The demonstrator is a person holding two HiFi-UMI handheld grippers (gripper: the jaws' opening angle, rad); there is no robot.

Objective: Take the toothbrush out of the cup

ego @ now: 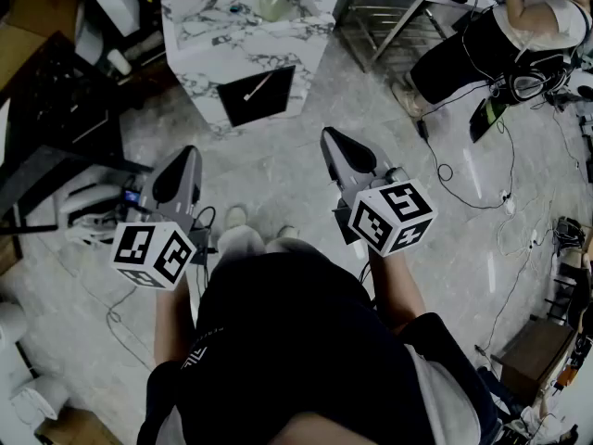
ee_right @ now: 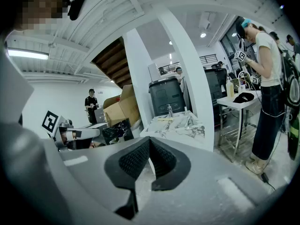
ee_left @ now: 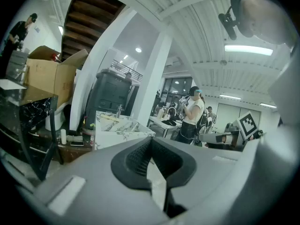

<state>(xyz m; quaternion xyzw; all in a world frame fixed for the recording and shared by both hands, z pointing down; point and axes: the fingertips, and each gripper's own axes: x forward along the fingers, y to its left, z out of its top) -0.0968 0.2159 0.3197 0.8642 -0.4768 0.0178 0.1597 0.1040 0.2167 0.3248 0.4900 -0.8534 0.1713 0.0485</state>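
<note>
A marble-topped counter (ego: 243, 35) stands a few steps ahead on the floor. A pale green cup (ego: 275, 6) rests on its top; whether a toothbrush is in it is too small to tell. In the head view, my left gripper (ego: 190, 152) and right gripper (ego: 330, 135) are both held low in front of the body, well short of the counter. Both are shut, with jaw tips meeting and nothing between them. The counter (ee_left: 117, 125) appears ahead and to the left in the left gripper view. It (ee_right: 176, 123) lies straight ahead in the right gripper view, with a small faucet (ee_right: 169, 110) on it.
Dark shelving (ego: 56, 119) and cardboard boxes (ee_left: 47, 76) stand to the left. A metal-framed table (ego: 389, 12) and a person in a white top (ego: 519, 35) are to the right. Cables (ego: 463, 184) trail over the pale floor.
</note>
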